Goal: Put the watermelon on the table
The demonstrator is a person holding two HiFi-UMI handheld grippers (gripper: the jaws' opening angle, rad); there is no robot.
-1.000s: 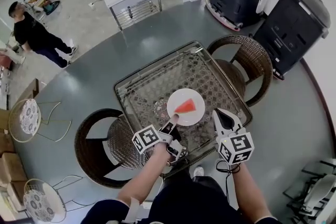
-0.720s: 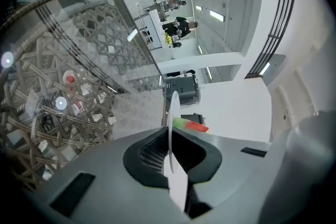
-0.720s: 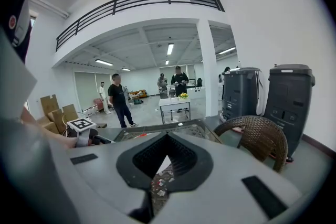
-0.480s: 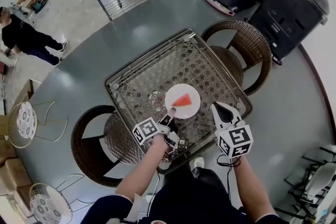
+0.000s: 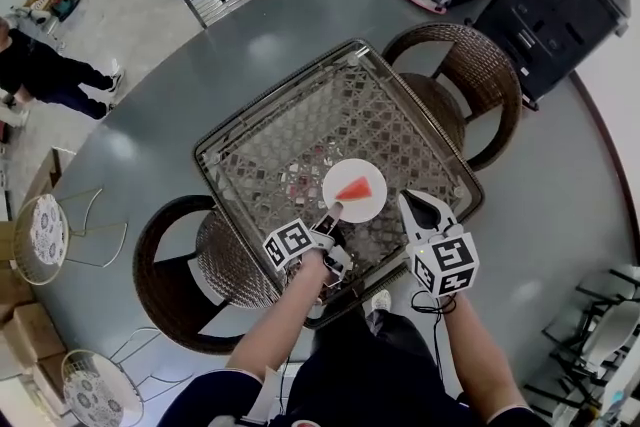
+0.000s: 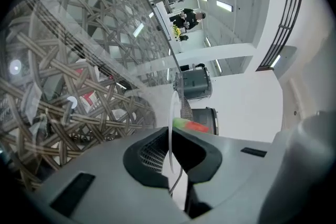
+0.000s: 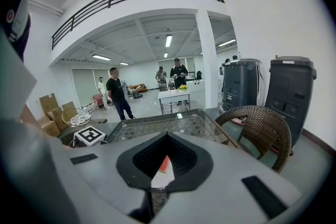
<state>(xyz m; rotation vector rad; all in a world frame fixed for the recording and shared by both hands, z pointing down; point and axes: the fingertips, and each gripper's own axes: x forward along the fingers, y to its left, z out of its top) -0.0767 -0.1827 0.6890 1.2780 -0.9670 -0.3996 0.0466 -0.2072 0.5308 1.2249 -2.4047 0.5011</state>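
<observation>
Left claw (image 5: 331, 212) clamps the plate (image 5: 372, 206) rim, with the watermelon (image 5: 358, 189) just ahead of it, over the table (image 5: 270, 155). Right claw (image 5: 405, 198) is closed, empty, plate to its left.

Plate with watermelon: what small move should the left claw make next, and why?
Probably ease the plate down flat onto the glass table before opening: the left claw is clamped on its near rim, the watermelon lies on it, and contact with the glass isn't clear.
</observation>
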